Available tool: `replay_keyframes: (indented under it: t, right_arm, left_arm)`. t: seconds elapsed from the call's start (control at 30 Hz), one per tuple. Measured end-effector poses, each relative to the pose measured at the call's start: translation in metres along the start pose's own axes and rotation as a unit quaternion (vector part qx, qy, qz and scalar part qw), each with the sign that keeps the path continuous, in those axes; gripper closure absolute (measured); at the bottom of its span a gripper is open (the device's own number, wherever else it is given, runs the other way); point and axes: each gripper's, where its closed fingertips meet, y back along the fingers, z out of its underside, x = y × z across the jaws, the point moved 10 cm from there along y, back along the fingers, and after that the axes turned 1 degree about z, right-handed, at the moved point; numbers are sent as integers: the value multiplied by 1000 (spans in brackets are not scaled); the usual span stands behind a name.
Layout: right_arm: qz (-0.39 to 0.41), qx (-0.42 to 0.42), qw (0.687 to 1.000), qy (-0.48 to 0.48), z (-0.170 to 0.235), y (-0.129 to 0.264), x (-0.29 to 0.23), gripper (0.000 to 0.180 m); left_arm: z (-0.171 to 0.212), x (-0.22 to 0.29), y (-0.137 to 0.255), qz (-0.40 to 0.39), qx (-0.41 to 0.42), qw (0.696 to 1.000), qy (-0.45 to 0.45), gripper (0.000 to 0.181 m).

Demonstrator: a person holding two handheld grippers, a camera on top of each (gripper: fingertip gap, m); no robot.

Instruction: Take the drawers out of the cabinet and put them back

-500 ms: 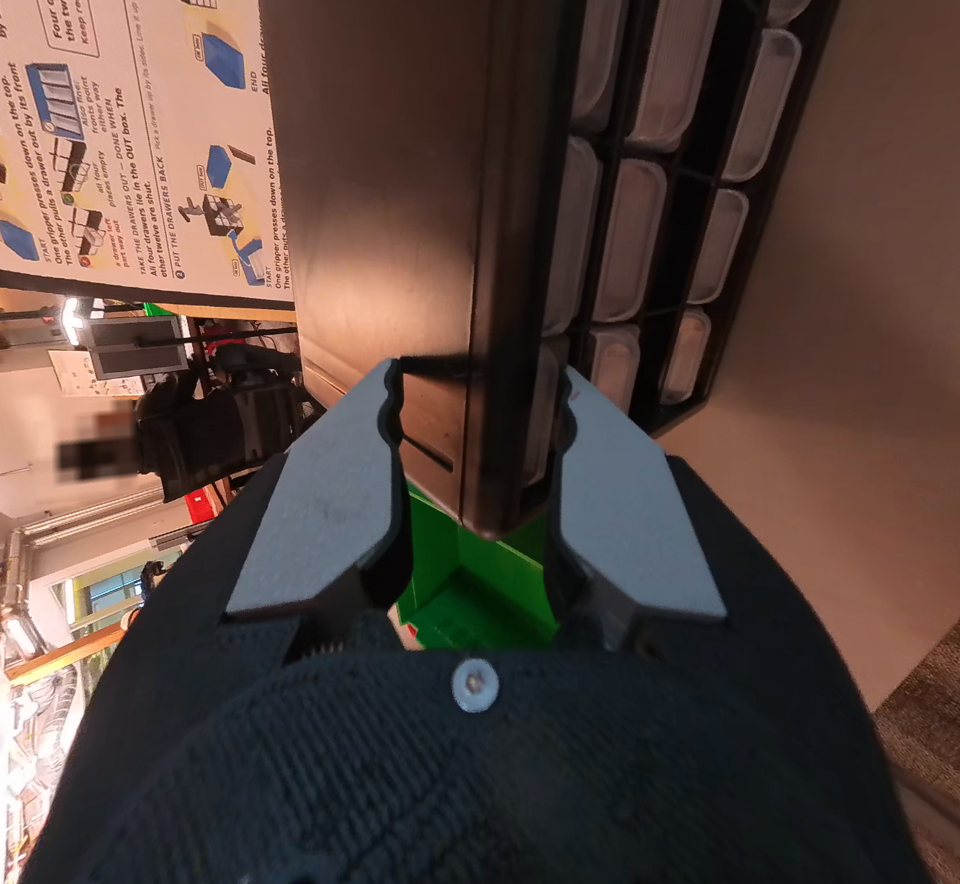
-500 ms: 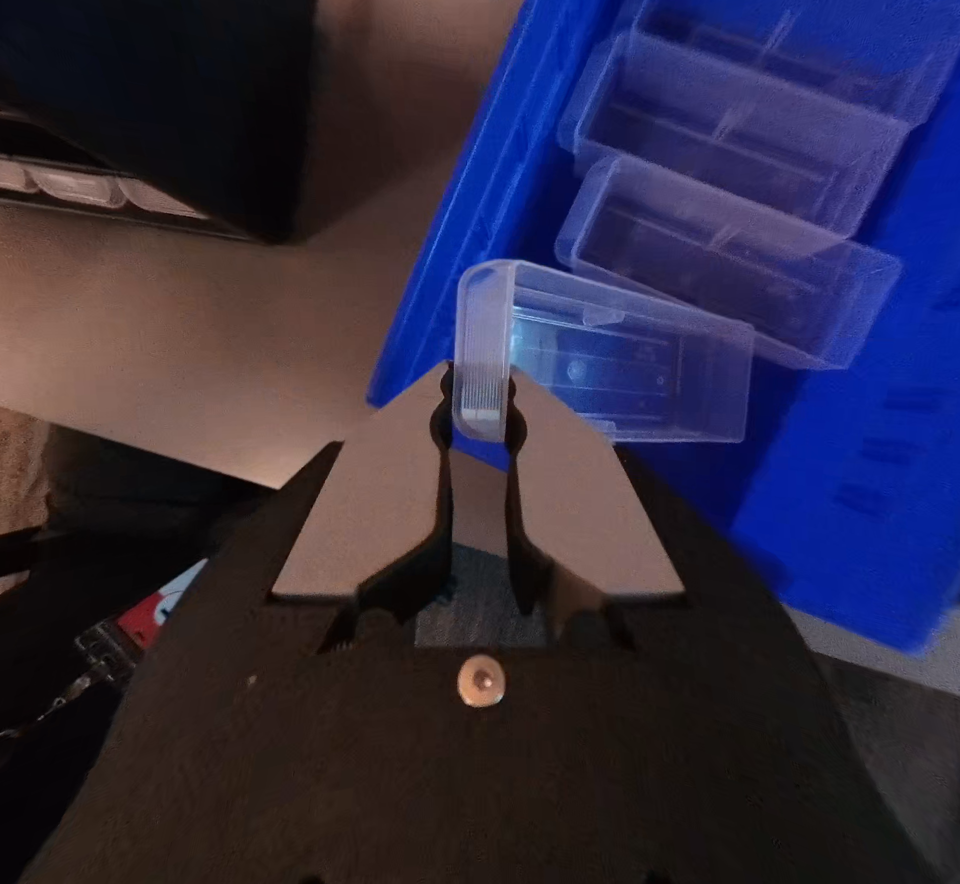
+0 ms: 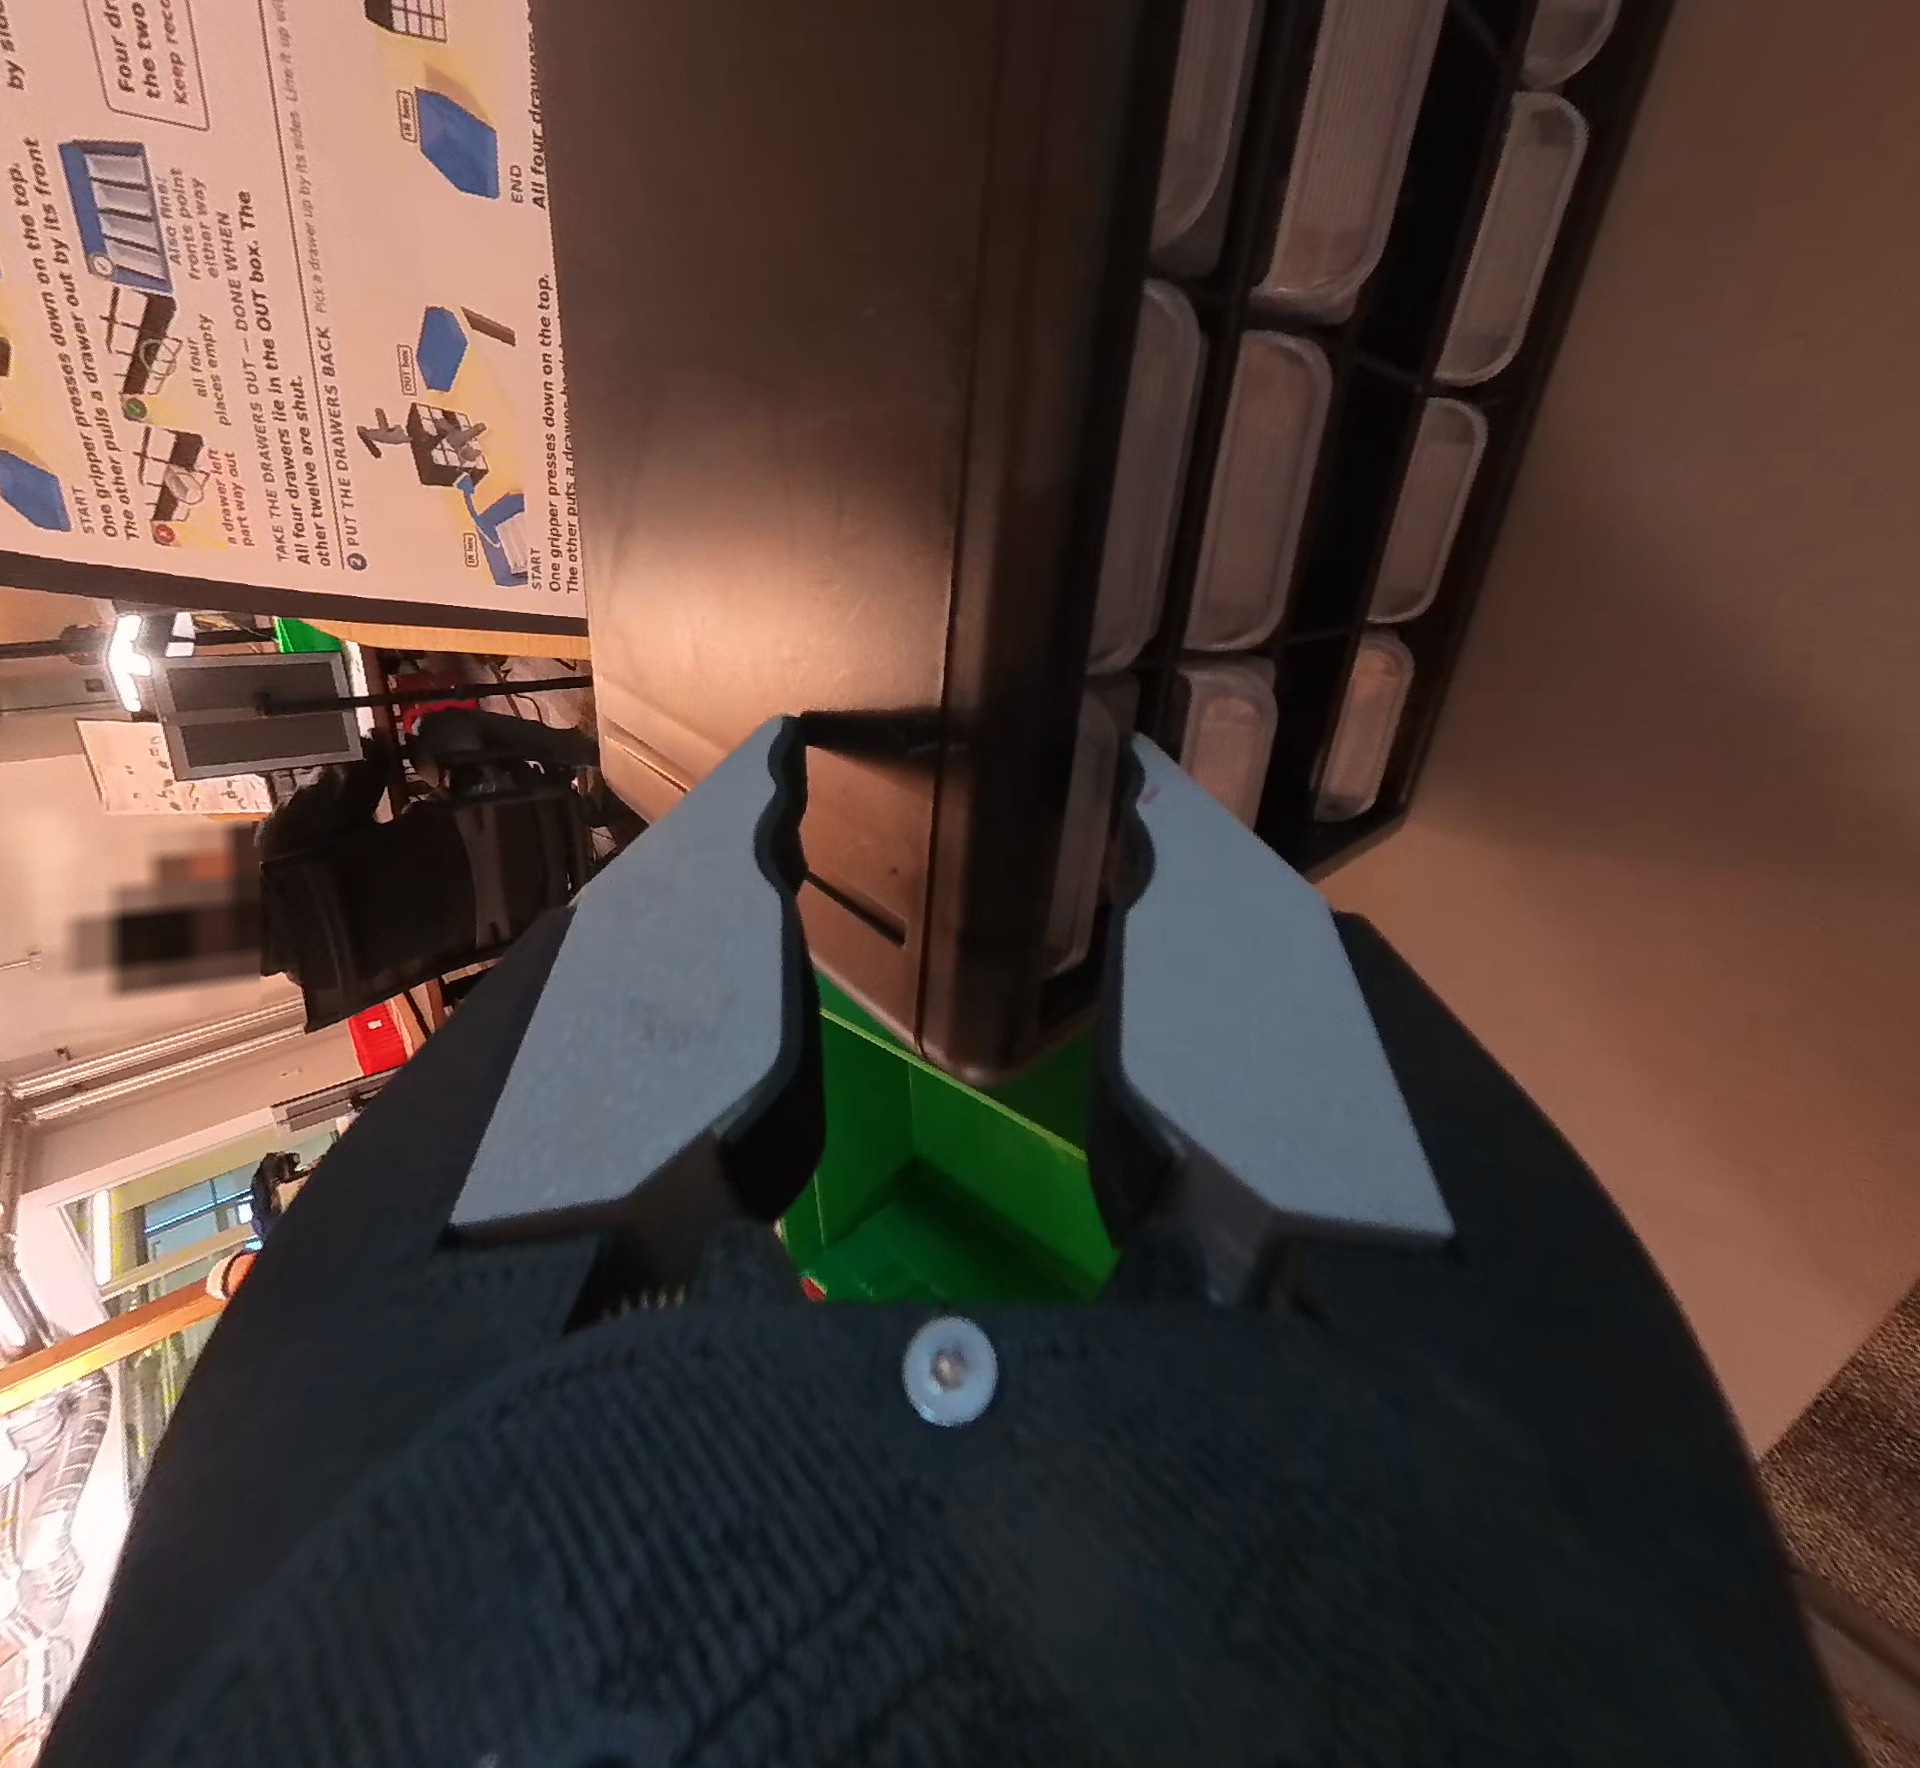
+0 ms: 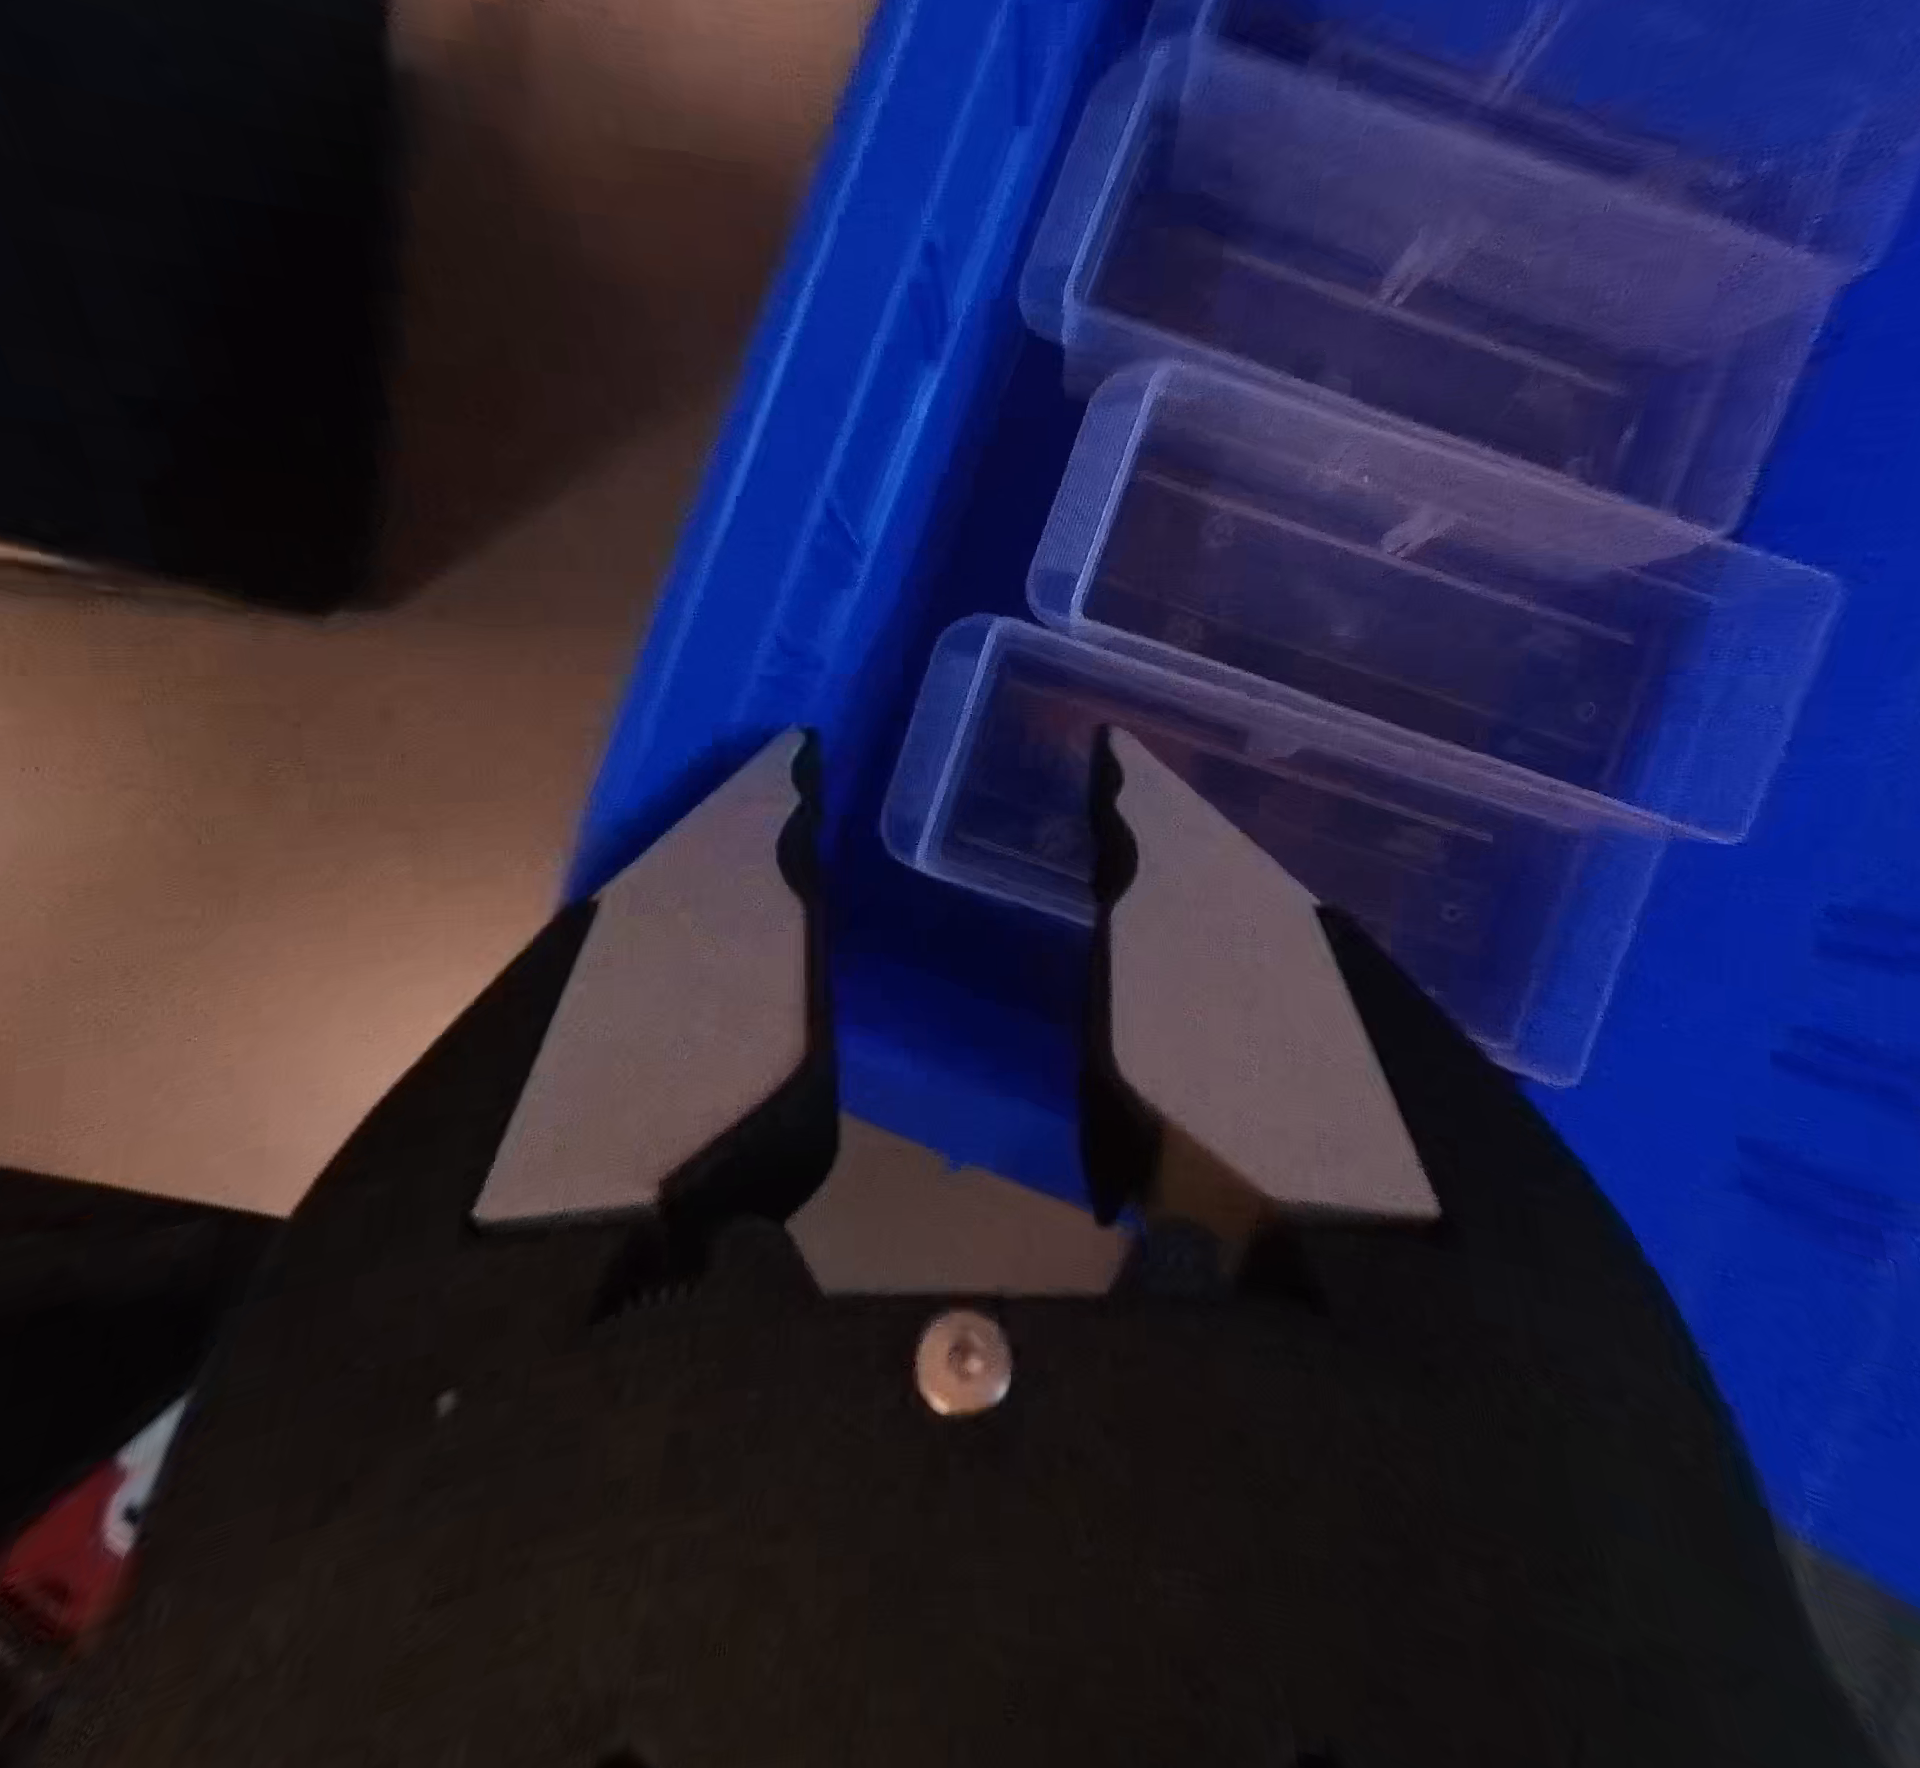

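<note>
Leftmost, the left gripper [image 3: 961, 809] stands wide across the top front edge of the black cabinet [image 3: 790, 284] (its clear drawers [image 3: 1273, 492] shut). Right of the cabinet, the right gripper [image 4: 954, 788] hangs wide and empty over the blue box [image 4: 831, 492], where four clear drawers lie, the nearest drawer [image 4: 1299, 814] just beyond its fingertips.

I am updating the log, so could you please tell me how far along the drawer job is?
Done: four clear drawers lie in the blue box, the nearest drawer just beyond the open right tool. In hand: the left tool straddles the black cabinet at its top front edge, open. Left: putting the drawers back; empty slots are not clearly visible.
</note>
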Motion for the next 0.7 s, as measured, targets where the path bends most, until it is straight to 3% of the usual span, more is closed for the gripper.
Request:
replay_keyframes:
  t: [0.1,0.17,0.27,0.43,0.53,0.7]
  right_arm:
    - [-19,114,993,-18,5,31,-11,137]
    - [-16,163,986,-19,10,47,-19,124]
    - [-14,211,977,-21,16,63,-27,122]
    - [-84,236,968,-19,19,72,-46,116]
    - [-122,264,957,-7,19,80,-59,127]
    - [-146,302,942,25,21,105,-71,127]
  left_arm:
    - [0,0,-1,-3,-2,1000,0,123]
    - [-1,0,-1,-4,-5,1000,1,123]
    - [-2,0,-1,-6,-11,1000,0,123]
    - [-4,1,-2,-8,-24,1000,-4,123]
    - [-4,0,-2,-6,-24,1000,-1,123]
    - [-3,0,-2,-8,-12,1000,10,123]
